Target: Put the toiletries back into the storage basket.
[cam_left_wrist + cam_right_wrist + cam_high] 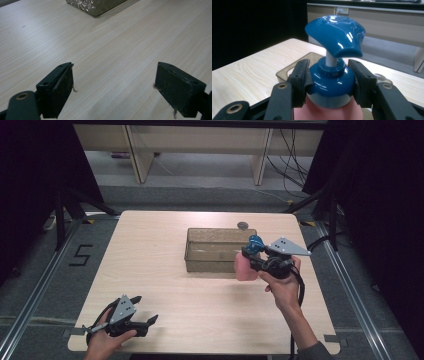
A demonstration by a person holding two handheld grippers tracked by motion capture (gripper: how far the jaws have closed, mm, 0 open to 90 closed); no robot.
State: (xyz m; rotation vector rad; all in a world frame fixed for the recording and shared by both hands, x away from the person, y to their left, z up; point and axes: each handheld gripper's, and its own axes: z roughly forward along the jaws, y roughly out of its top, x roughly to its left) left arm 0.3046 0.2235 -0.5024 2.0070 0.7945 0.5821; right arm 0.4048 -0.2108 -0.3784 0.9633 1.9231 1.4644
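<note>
My right tool (pixel 329 82) pinched the pump bottle (pixel 332 82) at its blue collar, held upright just beside the bin's (pixel 212 251) right end. My left tool (pixel 113 87) rested spread on the worktop (pixel 165 285), near its front edge.

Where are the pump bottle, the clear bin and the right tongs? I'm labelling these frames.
pump bottle (pixel 331 77), right gripper view, on its blue collar.
clear bin (pixel 212 263), high view, on its near wall.
right tongs (pixel 329 75), right gripper view, midway between the tips, shut on the bottle's collar.
</note>
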